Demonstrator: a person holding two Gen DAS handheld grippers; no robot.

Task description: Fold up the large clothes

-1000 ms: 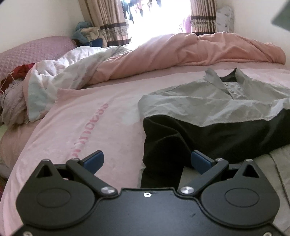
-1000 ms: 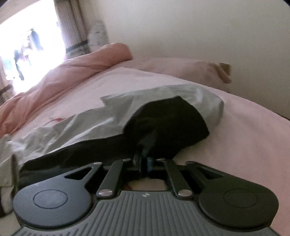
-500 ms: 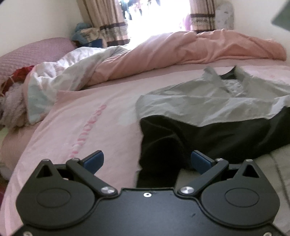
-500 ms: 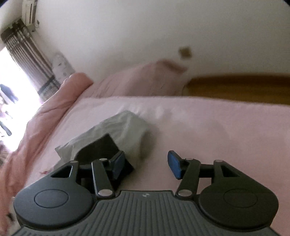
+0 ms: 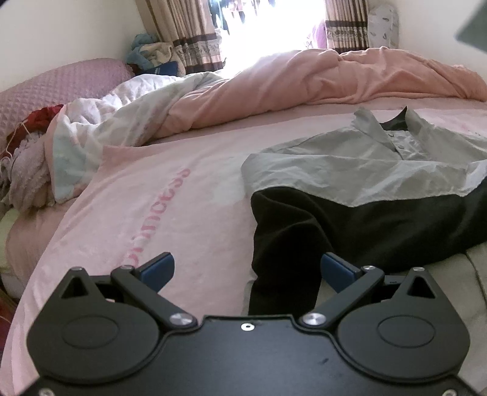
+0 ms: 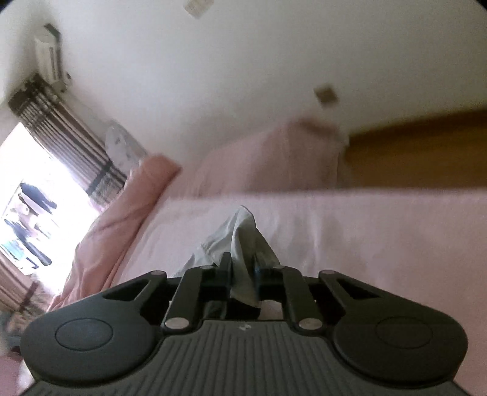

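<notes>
A grey and black collared shirt (image 5: 359,182) lies spread on the pink bed sheet (image 5: 170,213), collar toward the far side. My left gripper (image 5: 246,269) is open and empty, low over the sheet at the near edge of the shirt's black sleeve (image 5: 283,268), which lies between the fingers. My right gripper (image 6: 242,271) is shut on a bunched grey fold of the shirt (image 6: 240,240) and holds it lifted off the bed. The right wrist view is blurred.
A rumpled pink duvet (image 5: 304,82) and a white patterned quilt (image 5: 121,115) lie along the far side of the bed. A purple pillow (image 5: 57,82) sits at far left. Curtains and a bright window (image 5: 274,27) stand behind. A pink pillow (image 6: 274,158) and wooden headboard (image 6: 420,149) show in the right wrist view.
My right gripper let go of the black part, opened, then closed on a grey fold and lifted it while turning upward. My left gripper stayed open and shifted slightly.
</notes>
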